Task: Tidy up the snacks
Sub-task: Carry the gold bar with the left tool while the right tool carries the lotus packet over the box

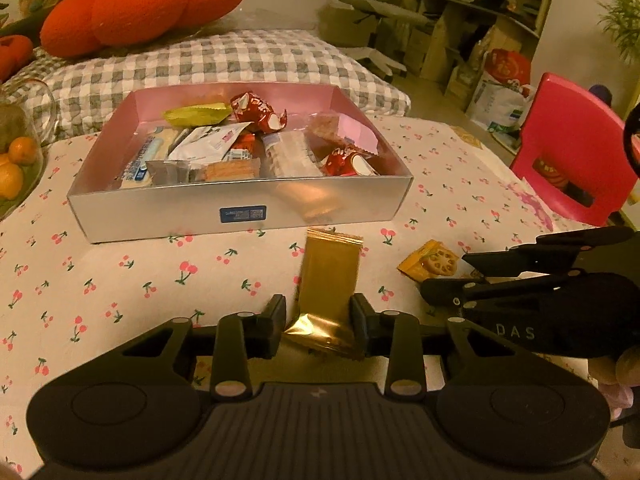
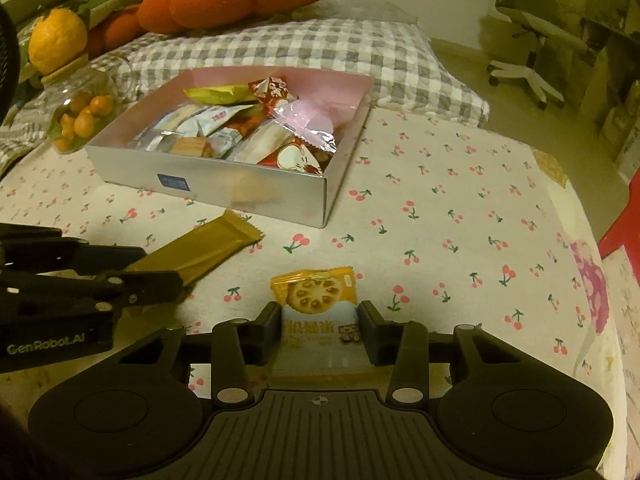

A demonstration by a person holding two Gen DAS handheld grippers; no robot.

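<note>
left tool [image 1: 318,322] | fingers parted (low over the table) | right tool [image 2: 319,330] | fingers parted, alongside

R tool [image 2: 319,334] straddles orange biscuit pkt [image 2: 314,292] on cherry cloth [image 2: 440,216], silver box [image 2: 248,188] beyond.

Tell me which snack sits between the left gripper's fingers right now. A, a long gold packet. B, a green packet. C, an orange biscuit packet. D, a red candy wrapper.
A: in the left wrist view the left gripper has its fingers on either side of the long gold packet, while the orange biscuit packet lies between the fingers of the right gripper.
</note>
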